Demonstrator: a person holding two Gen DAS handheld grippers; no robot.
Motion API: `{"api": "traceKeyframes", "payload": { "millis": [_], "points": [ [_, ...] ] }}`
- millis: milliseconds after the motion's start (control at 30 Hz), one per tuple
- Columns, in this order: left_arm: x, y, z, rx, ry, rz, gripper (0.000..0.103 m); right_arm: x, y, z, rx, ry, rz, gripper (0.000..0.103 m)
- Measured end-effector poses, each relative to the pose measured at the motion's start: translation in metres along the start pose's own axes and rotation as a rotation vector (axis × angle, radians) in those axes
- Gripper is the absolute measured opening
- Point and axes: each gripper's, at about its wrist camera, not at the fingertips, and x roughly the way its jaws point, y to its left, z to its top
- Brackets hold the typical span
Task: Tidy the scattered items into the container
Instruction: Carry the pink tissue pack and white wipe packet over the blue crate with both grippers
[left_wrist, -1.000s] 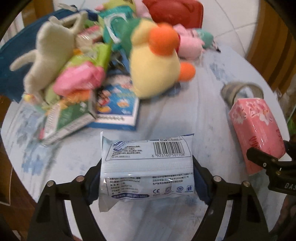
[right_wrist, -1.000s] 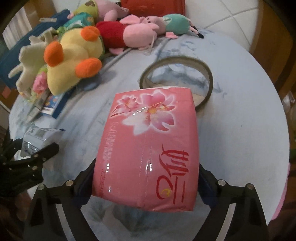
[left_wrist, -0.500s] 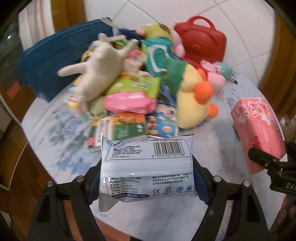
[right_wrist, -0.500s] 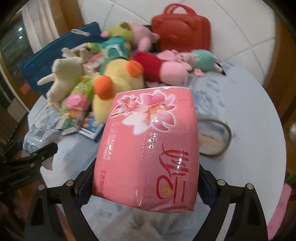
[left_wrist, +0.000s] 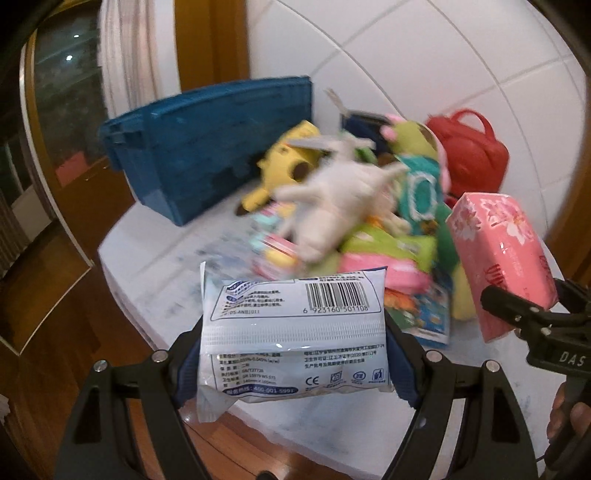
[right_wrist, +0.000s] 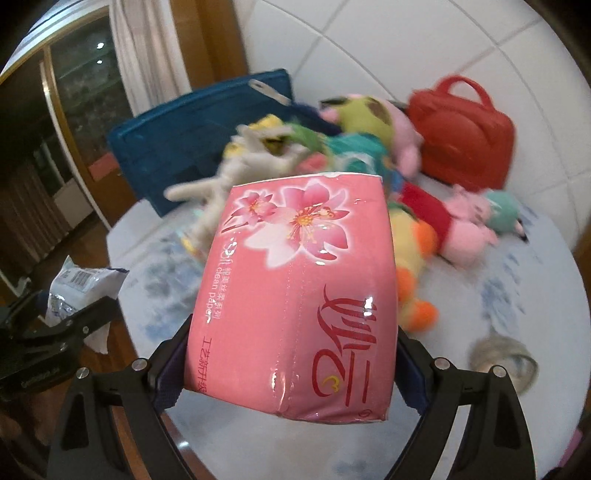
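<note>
Blue plastic container (left_wrist: 207, 147) stands beyond both tools; left gripper (left_wrist: 293, 350) clamps a white barcoded wipes packet (left_wrist: 293, 328); right gripper (right_wrist: 291, 365) clamps a pink flowered tissue pack (right_wrist: 295, 291).

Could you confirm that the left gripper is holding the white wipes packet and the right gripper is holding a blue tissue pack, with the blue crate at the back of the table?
Not quite: the tissue pack in the right gripper is pink, not blue, as the right wrist view shows. The rest stands: the left gripper holds the white wipes packet, and the blue crate sits at the back of the table.
</note>
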Motion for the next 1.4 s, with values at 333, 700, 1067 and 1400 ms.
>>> {"api": "traceKeyframes", "payload": {
  "millis": [333, 700, 1067, 1400],
  "points": [
    [0.008, 0.138, 0.041, 0.004, -0.037, 0.024, 0.081, 0.037, 0.135, 0.058, -0.035, -0.076, -0.001, 0.093],
    [0.028, 0.22, 0.097, -0.049, -0.092, 0.029, 0.081, 0.076, 0.217, 0.122, -0.098, -0.113, -0.006, 0.093],
    [0.053, 0.255, 0.193, -0.039, -0.195, 0.098, 0.081, 0.12, 0.25, 0.226, -0.155, -0.224, 0.066, 0.093],
    [0.092, 0.304, 0.282, -0.072, -0.232, 0.125, 0.081, 0.154, 0.284, 0.303, -0.17, -0.275, 0.106, 0.093]
  ]
}}
